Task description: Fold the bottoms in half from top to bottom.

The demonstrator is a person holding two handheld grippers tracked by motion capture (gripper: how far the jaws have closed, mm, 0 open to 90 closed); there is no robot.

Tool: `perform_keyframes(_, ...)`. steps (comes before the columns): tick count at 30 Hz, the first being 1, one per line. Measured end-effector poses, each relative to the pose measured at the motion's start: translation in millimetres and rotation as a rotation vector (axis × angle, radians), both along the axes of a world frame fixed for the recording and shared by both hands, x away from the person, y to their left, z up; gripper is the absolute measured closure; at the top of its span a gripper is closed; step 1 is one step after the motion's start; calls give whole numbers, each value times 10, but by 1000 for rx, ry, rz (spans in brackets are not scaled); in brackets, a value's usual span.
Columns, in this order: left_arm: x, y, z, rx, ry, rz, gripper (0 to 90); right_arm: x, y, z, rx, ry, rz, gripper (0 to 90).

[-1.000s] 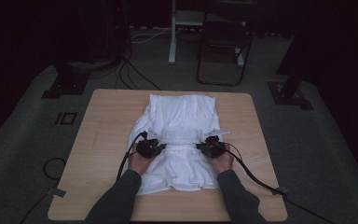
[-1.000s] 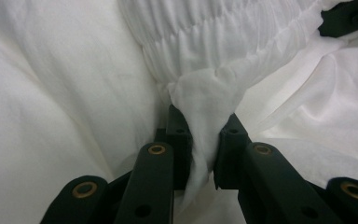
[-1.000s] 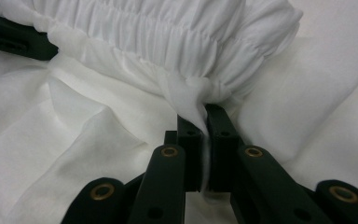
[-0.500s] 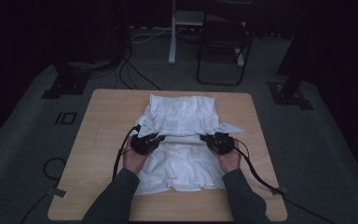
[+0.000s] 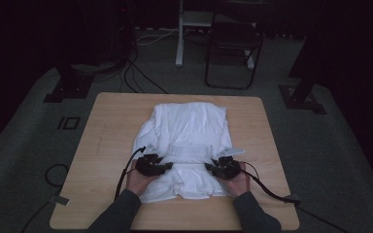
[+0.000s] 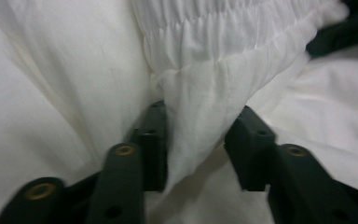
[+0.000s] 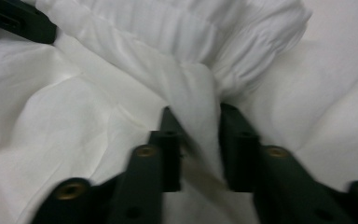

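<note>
While dark floor [image 5: 24, 145] rings the scene, with a black chair [image 5: 233, 53] and a white post [image 5: 179, 34] beyond the far edge and black stand feet [image 5: 65, 90] to either side, the wooden worktop [image 5: 102, 145] carries nothing but a white garment [image 5: 189, 131] and the two tools. Nothing stands in the way on the wood itself. Folded, the garment lies at the middle of the worktop, its long axis running from the near edge to the far edge, with a gathered elastic band [image 5: 190, 149] crossing it from side to side. Bare wood lies broad to its left and right and in a narrower strip at the far edge; its near hem sits close to the near edge, between the person's sleeves. The left claw [image 5: 162, 166] rests at the band's left end, the right claw [image 5: 212, 167] at its right end, both pointing inward. Each has just been opening: a pinch of fabric [image 6: 200, 107] stands between the left jaws with a gap at one pad, so it is released; the right likewise, its fold [image 7: 198, 116] loose.
</note>
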State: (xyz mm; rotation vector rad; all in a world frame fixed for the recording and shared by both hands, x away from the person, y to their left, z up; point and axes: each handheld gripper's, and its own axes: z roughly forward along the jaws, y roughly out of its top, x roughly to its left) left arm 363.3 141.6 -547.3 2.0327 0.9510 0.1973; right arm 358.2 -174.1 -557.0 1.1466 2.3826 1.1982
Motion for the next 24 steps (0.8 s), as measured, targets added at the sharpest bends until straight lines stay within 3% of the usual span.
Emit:
perform_keyframes(1, -43, 63, 133, -26, -35, 13, 545, -6, -17, 28, 8, -1, 9, 577)
perform_keyframes(2, -56, 108, 203, -50, -50, 16, 510, -39, -79, 148, 45, -33, 21, 495)
perform_keyframes(5, -32, 214, 378, -96, -86, 47, 531, -53, -199, 338, 125, -79, 10, 467)
perform_keyframes(6, 1, 233, 413, -90, -90, 61, 613, -32, -234, 383, 146, -86, -7, 531)
perform_keyframes(7, 44, 235, 429, -80, -85, 77, 715, 4, -262, 411, 157, -81, -30, 680)
perform_keyframes(9, 157, 193, 408, -66, -63, 89, 842, 115, -268, 407, 129, -53, -94, 818)
perform_keyframes(12, 330, 56, 287, 20, -8, 97, 839, 337, -202, 267, 71, 29, -161, 838)
perform_keyframes(14, 424, -47, 149, 72, 30, 93, 820, 433, -141, 163, 24, 54, -182, 837)
perform_keyframes(15, 444, -79, 98, 81, 39, 88, 817, 481, -102, 97, 15, 76, -174, 835)
perform_keyframes(17, 422, -111, 47, 82, 34, 94, 797, 502, -63, 37, 31, 75, -152, 815)
perform_keyframes(21, 221, -93, 97, 86, -17, 72, 755, 361, -101, 98, 99, 17, -73, 777)
perform_keyframes(24, -1, -87, 133, 94, -57, 9, 719, 192, -174, 162, 157, -19, 18, 760)
